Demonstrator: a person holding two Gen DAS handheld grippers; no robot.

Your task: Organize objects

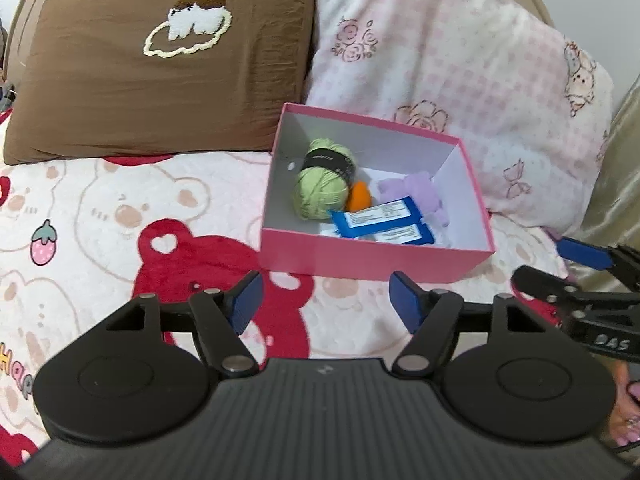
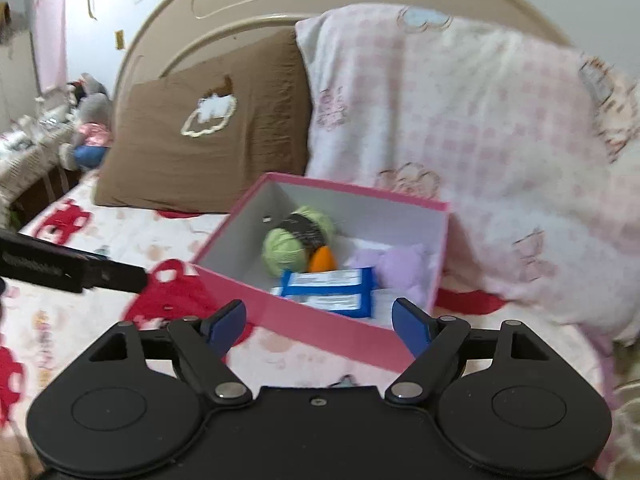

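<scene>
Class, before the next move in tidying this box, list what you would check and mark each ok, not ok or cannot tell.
1. Left gripper open, empty: ok.
2. Right gripper open, empty: ok.
3. Pink box open, upright on the bed: ok.
4. Yarn, orange item, purple plush and blue packets inside the box: ok.
5. Lid within reach: cannot tell.

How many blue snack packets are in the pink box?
2. One blue packet lies near the front of the pink box, beside the green yarn. The second packet lies just in front of it, touching. More could hide underneath.
</scene>
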